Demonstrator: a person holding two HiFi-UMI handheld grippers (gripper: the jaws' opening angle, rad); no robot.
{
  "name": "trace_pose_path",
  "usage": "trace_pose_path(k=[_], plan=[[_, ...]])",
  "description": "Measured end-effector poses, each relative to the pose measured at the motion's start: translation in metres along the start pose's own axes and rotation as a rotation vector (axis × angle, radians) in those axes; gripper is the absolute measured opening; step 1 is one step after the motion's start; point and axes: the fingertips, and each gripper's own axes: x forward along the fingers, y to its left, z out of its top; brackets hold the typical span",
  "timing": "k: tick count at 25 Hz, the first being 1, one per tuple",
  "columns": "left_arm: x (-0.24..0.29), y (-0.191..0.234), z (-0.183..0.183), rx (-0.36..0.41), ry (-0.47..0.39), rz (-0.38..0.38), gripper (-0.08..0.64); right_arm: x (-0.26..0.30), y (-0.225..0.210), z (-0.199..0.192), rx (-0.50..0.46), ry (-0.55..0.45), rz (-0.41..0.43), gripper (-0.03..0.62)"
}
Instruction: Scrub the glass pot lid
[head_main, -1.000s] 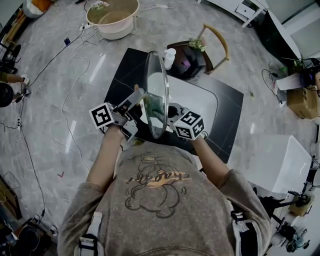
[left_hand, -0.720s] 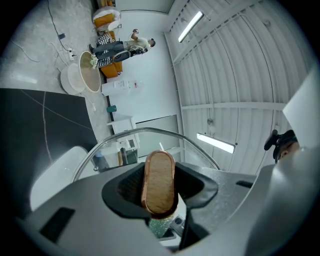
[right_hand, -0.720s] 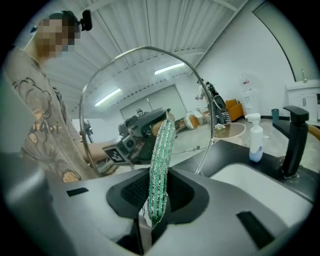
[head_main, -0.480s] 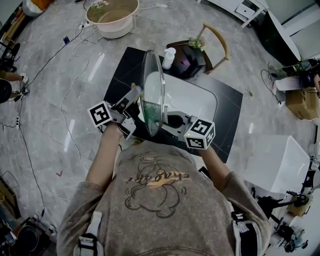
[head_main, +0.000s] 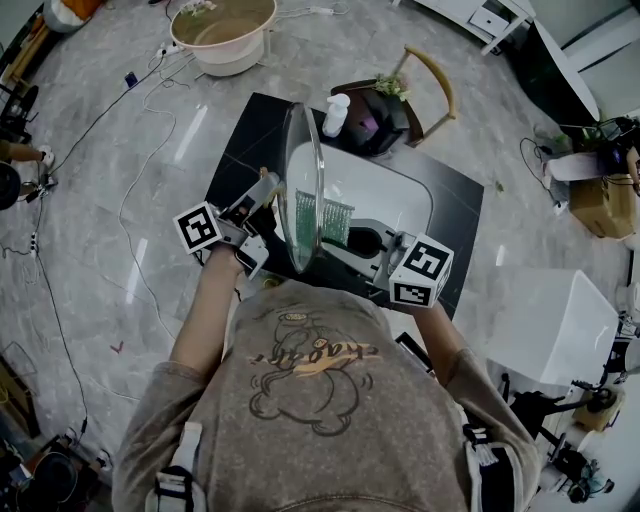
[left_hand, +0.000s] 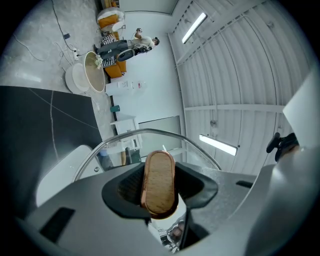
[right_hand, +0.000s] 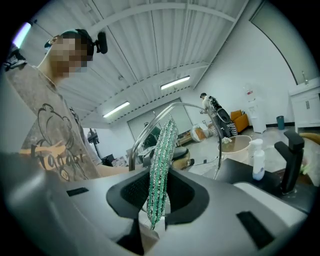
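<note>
Leftward, only the left gripper view shows the wooden knob (left_hand: 159, 182) pinched by the left tool (head_main: 266, 192). In the head view the glass pot lid (head_main: 303, 190) is seen held on edge above the white sink (head_main: 400, 195). A green scouring cloth (head_main: 325, 218) is clamped in the right tool (head_main: 352, 238), which has been drawn rightward since a second ago. The sink's far edge is crowded by a soap bottle (head_main: 337, 114).
</note>
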Motion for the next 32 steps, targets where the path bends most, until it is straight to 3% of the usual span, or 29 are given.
trace_pose_path(k=[15, 26, 32], plan=[[0.003, -0.006, -0.021, -0.042, 0.059, -0.028, 0.172, -0.012, -0.026, 0.051, -0.039, -0.117, -0.100, 0.091], [0.007, -0.016, -0.028, -0.052, 0.077, -0.051, 0.172, 0.004, -0.062, 0.053, -0.027, -0.130, -0.177, 0.092], [0.010, -0.022, -0.033, -0.076, 0.087, -0.083, 0.172, 0.018, -0.088, 0.039, -0.039, -0.082, -0.230, 0.092]])
